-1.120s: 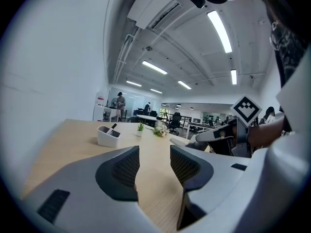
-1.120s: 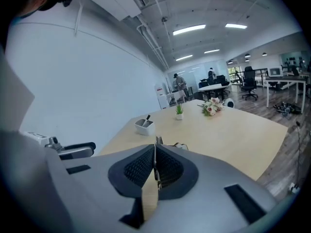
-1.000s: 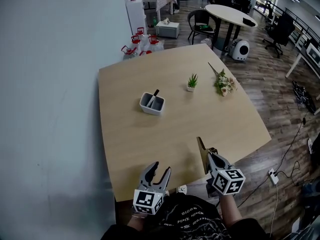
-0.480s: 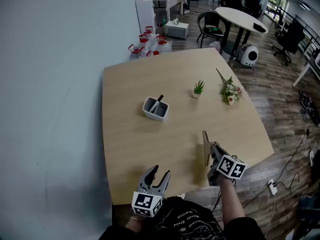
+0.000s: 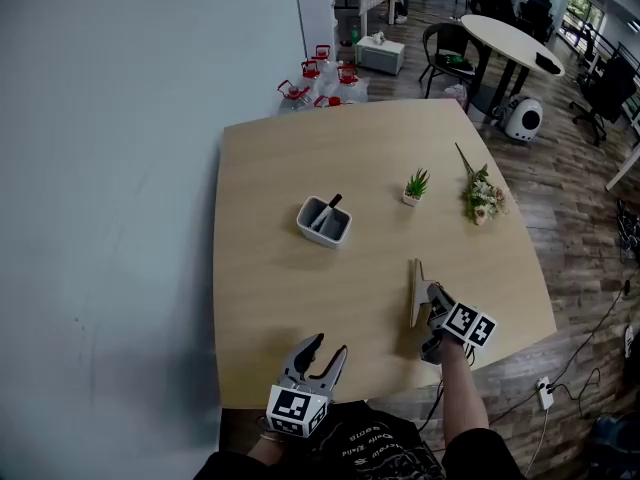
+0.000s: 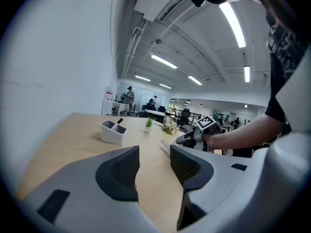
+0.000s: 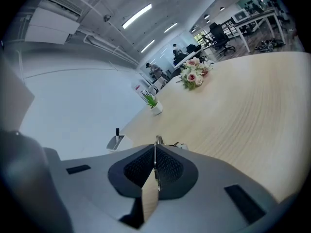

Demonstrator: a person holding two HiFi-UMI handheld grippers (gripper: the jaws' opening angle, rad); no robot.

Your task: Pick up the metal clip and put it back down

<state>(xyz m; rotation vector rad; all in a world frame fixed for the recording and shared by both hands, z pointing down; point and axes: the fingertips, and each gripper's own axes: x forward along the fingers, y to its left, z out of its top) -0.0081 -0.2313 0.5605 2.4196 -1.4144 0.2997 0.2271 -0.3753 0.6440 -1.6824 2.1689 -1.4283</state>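
Observation:
A thin tan board stands on edge over the wooden table, near its front right. My right gripper is shut on the metal clip at the board's near end. In the right gripper view the right gripper has its pads pressed on the clip's thin metal edge, with a sliver of the board below them. My left gripper hangs at the table's front edge, open and empty. In the left gripper view the left gripper shows only bare table between its jaws.
A white holder with a black pen stands mid-table. A small potted plant and a bunch of flowers lie further right. Red-capped bottles sit on the floor beyond the far edge. A wall runs along the left.
My right gripper has carried the clip and board a little forward over the table and rolled to the side. The left gripper has stayed at the front edge. The head view has shifted.

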